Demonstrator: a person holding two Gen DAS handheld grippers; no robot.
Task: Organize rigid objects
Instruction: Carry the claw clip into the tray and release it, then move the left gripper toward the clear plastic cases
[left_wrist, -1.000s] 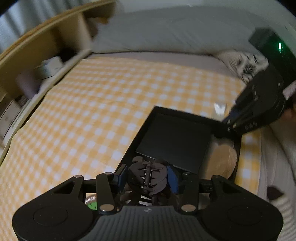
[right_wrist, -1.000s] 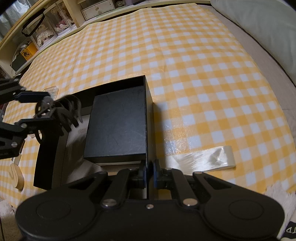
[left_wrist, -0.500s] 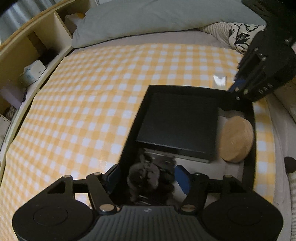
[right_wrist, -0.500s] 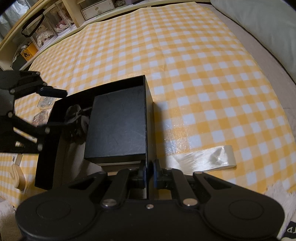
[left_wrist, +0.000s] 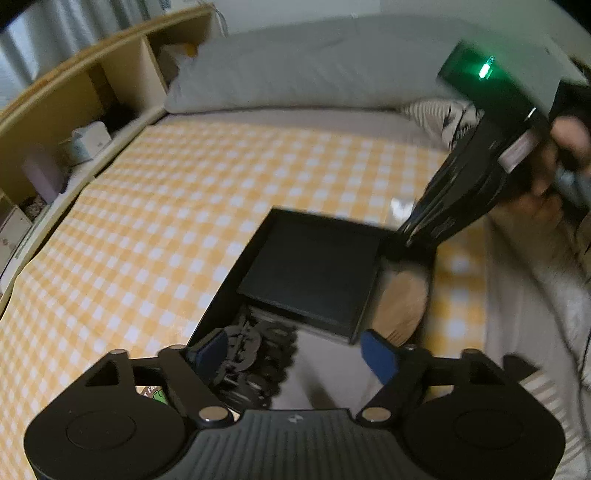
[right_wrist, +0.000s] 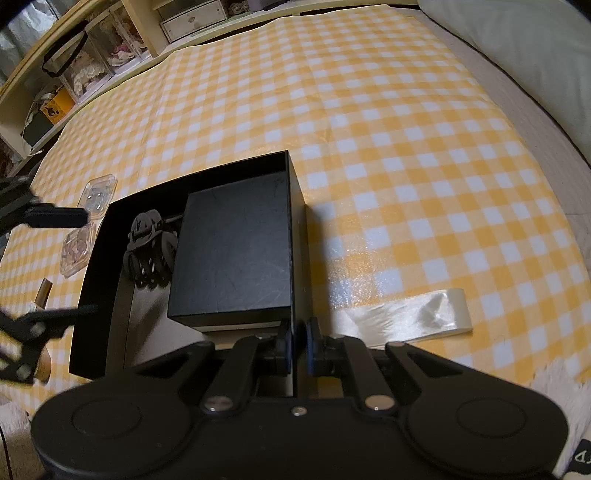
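Your left claw (left_wrist: 291, 354) hangs spread wide over the near end of the black open box (right_wrist: 94, 258), gripping nothing. The black hair clip (right_wrist: 149, 249) lies inside that box, against the left side of the smaller black lidded box (right_wrist: 236, 251). A round wooden disc (left_wrist: 404, 306) sits in the box at the lidded box's other end. Your right claw (right_wrist: 299, 350) is pinched on the open box's right wall. All rests on a bed's yellow checked cloth (right_wrist: 369, 129), beside a clear plastic strip (right_wrist: 406, 314).
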